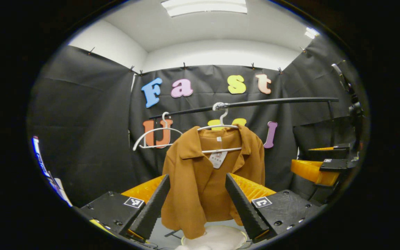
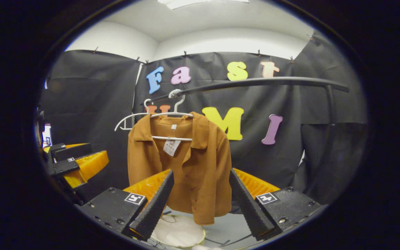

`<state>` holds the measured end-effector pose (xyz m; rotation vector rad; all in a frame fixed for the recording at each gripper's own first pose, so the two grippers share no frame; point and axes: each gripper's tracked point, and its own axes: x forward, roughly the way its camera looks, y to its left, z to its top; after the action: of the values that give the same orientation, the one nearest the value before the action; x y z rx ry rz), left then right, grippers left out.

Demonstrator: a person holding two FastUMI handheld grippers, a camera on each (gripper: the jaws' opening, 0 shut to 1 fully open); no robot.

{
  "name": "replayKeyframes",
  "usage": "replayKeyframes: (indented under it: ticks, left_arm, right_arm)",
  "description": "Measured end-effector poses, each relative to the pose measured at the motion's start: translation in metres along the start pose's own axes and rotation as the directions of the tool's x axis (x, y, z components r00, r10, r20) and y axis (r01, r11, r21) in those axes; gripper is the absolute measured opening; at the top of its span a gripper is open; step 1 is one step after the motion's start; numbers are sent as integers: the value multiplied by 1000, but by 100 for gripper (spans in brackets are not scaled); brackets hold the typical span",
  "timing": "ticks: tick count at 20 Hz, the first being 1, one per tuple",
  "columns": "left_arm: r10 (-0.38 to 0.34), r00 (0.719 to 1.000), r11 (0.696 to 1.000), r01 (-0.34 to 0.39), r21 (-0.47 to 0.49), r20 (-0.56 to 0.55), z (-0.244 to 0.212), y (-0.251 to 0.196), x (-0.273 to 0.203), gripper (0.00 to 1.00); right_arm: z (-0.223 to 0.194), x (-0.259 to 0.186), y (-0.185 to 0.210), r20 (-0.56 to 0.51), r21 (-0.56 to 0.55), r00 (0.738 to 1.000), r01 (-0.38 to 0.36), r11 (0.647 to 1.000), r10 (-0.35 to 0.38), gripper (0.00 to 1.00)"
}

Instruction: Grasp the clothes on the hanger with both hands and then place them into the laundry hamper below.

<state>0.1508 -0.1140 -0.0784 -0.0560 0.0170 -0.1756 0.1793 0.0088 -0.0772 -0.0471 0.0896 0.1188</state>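
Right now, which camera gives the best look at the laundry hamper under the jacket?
The right gripper view: the white hamper shows as a fairly full round rim below the brown jacket, between the open fingers. In the left gripper view the hamper sits at the bottom edge, partly cut off and overlapped by the jacket's hem.

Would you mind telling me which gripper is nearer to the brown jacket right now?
Hard to call; the right gripper perhaps slightly. Both hang short of the brown jacket, jaws open, the left gripper facing it too.
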Motion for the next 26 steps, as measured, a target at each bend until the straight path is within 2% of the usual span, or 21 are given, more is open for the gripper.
replayKeyframes:
  ticks: [5, 9, 10, 11, 14, 15, 16, 17, 18, 19, 21, 23, 25, 26]
  left_arm:
    - [-7, 1000, 1000, 8, -29, 7, -15, -15, 97, 100]
    - [35, 998, 996, -39, -78, -47, -36, -8, 163, 100]
    - [54, 997, 995, -58, -79, -53, -38, -2, 174, 97]
    - [76, 996, 994, -80, -78, -57, -41, 4, 184, 100]
    - [132, 990, 989, -136, -67, -56, -46, 22, 201, 97]
    - [144, 988, 987, -148, -59, -60, -49, 27, 203, 100]
    - [159, 985, 986, -162, -44, -63, -52, 33, 204, 95]
    - [175, 982, 984, -177, -30, -68, -55, 41, 203, 99]
    - [193, 979, 981, -194, -13, -68, -57, 48, 202, 99]
    - [208, 976, 978, -208, -2, -69, -58, 53, 199, 95]
    - [232, 970, 973, -231, 9, -72, -59, 60, 200, 99]
    - [244, 967, 970, -243, 20, -70, -59, 63, 200, 95]
    - [254, 964, 967, -251, 36, -75, -62, 67, 200, 99]
    - [258, 963, 966, -256, 42, -77, -64, 68, 200, 95]
  right_arm:
    - [-6, 65, -22, -25, 10, 1000, -10, 1000, 11, 100]
    - [-11, 105, -27, -47, 7, 998, -31, 999, 32, 100]
    - [-12, 114, -24, -55, 14, 997, -49, 999, 49, 100]
    - [-13, 122, -19, -59, 22, 996, -63, 998, 65, 100]
    - [-13, 144, -2, -64, 19, 993, -99, 995, 100, 100]
    - [-14, 149, 4, -62, 20, 992, -105, 994, 106, 100]
    - [-13, 155, 10, -59, 26, 992, -114, 993, 115, 100]
    - [-11, 160, 14, -57, 31, 992, -114, 993, 115, 100]
    - [-9, 167, 16, -54, 39, 993, -106, 994, 108, 100]
    - [-8, 172, 19, -50, 49, 994, -95, 994, 97, 100]
    - [-5, 186, 22, -44, 73, 997, -56, 996, 59, 100]
    - [-4, 198, 31, -42, 99, 998, -37, 994, 41, 100]
    - [-5, 208, 40, -26, 115, 999, -17, 993, 20, 100]
    - [-5, 215, 40, -23, 118, 1000, 1, 993, 1, 100]
